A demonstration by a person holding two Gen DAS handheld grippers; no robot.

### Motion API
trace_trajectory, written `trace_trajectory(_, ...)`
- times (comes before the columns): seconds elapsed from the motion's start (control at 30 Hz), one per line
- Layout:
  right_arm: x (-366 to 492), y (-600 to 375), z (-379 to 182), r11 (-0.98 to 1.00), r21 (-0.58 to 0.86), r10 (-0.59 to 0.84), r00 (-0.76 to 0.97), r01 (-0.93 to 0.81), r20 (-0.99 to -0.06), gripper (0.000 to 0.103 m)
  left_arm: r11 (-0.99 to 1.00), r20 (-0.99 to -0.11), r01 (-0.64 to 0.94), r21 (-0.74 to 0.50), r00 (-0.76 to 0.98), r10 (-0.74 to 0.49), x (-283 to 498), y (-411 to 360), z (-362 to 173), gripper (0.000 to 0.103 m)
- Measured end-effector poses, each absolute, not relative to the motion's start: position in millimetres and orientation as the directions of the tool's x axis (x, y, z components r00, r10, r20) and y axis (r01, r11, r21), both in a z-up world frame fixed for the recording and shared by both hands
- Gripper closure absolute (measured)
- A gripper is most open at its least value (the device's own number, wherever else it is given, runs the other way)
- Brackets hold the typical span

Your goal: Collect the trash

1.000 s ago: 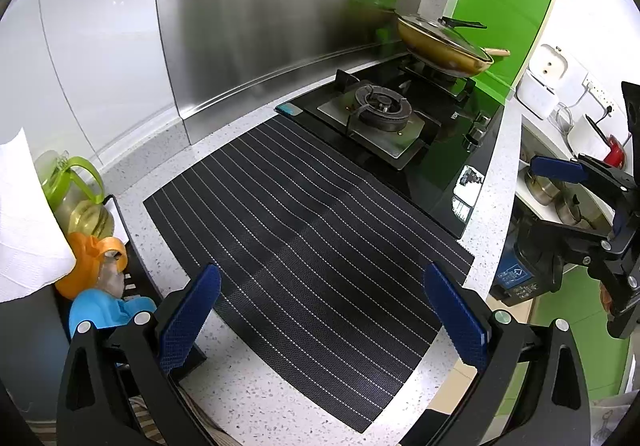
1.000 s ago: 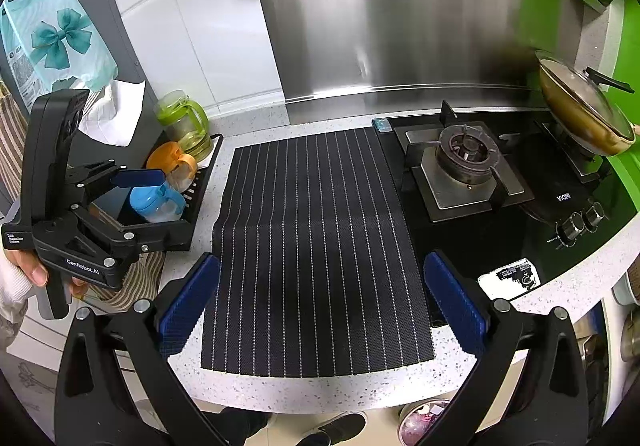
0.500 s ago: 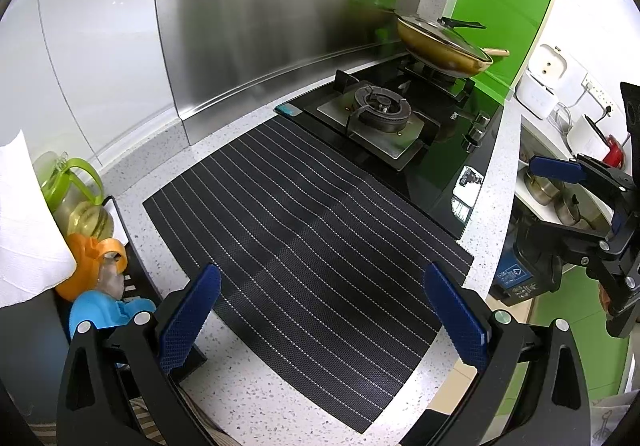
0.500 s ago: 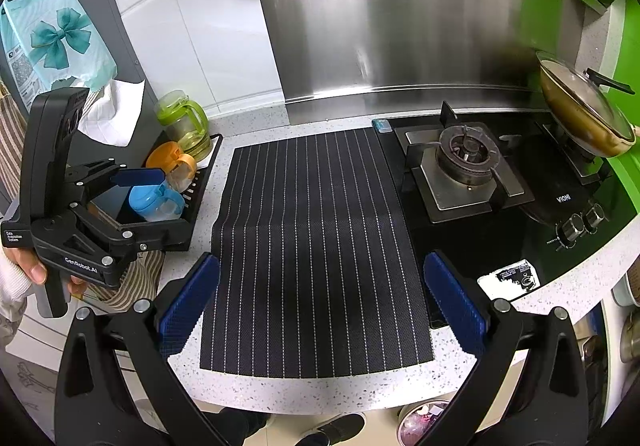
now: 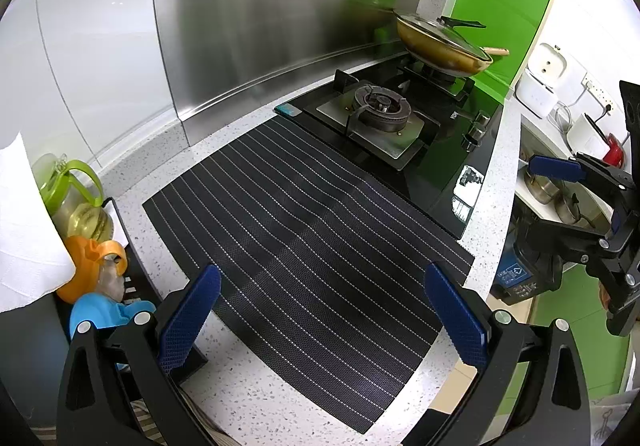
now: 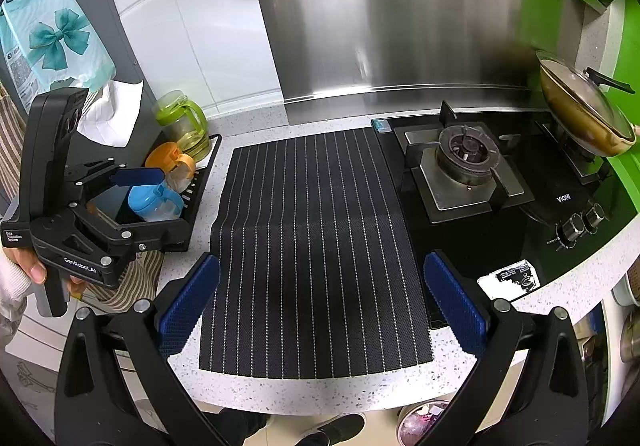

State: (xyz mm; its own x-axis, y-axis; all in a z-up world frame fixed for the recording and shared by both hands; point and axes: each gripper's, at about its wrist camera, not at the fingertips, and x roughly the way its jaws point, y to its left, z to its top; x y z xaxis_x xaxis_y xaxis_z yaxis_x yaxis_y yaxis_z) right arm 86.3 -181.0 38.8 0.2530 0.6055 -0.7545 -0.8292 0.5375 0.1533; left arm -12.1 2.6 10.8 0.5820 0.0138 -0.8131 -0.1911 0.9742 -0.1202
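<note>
Trash unseen; both grippers' fingers spread, empty.

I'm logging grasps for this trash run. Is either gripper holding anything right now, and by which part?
Nothing is held. The left gripper and right gripper are both open, with only the striped mat showing between their fingers.
</note>
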Motion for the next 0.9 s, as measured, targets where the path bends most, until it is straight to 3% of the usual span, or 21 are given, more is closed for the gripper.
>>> trace_trajectory(0.9,87.3,-182.5,38.0,0.538,0.152,0.604,0.252,-0.829,-0.756,0.003,0.975,-0.813,-0.182,-0.129,0.582,0.001,-9.2,3.8,8.9,0.005)
